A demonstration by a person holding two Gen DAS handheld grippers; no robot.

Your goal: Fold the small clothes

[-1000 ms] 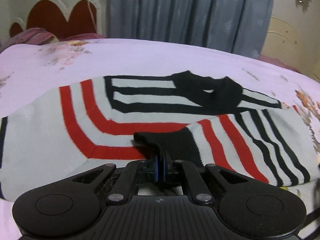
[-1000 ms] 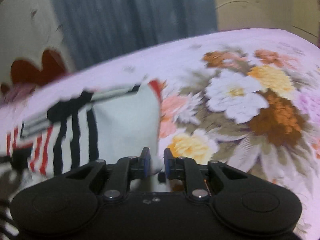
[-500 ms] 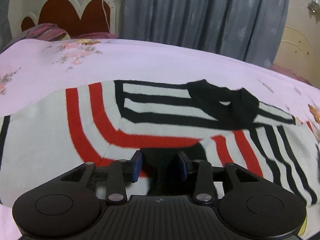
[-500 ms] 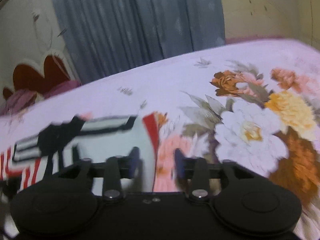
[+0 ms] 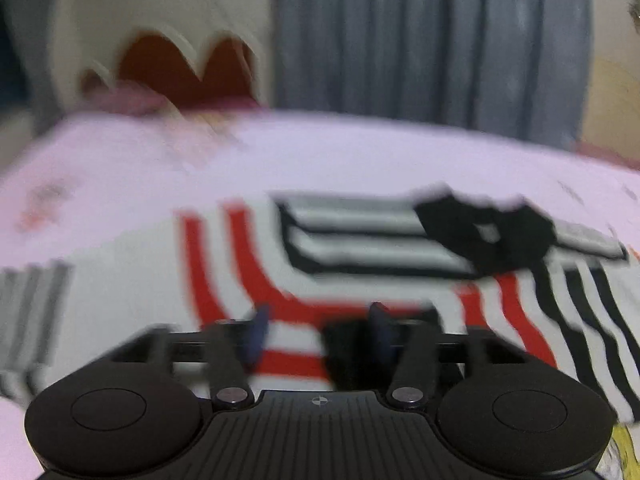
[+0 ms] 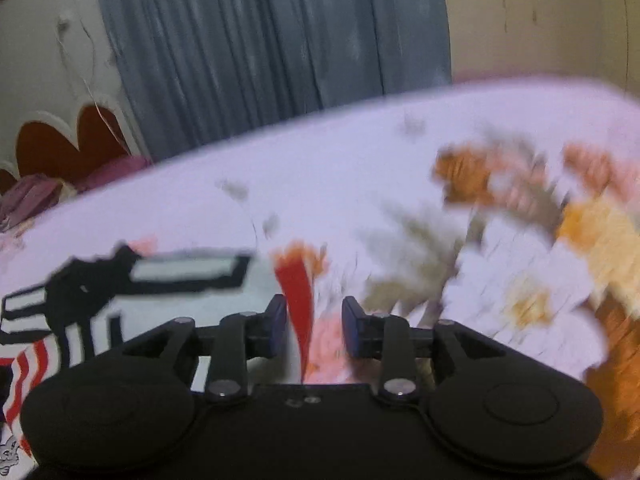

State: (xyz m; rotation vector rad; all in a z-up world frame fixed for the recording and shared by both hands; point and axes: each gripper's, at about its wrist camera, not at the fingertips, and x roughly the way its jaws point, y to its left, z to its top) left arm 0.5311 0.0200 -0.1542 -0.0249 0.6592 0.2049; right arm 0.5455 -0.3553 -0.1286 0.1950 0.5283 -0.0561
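I see the striped sweater spread flat on the pink floral bedspread, white with red and black bands, its black collar toward the far right of my left view. My left gripper hovers low over the near edge, its jaws opening, a black cuff lying between them beside the right finger, neither pad pressing on it as far as the blur lets me judge. My right gripper sits at the sweater's red-trimmed edge, jaws fairly narrow and closing, that edge between them, not clamped. A grey-blue curtain and a scalloped headboard stand behind
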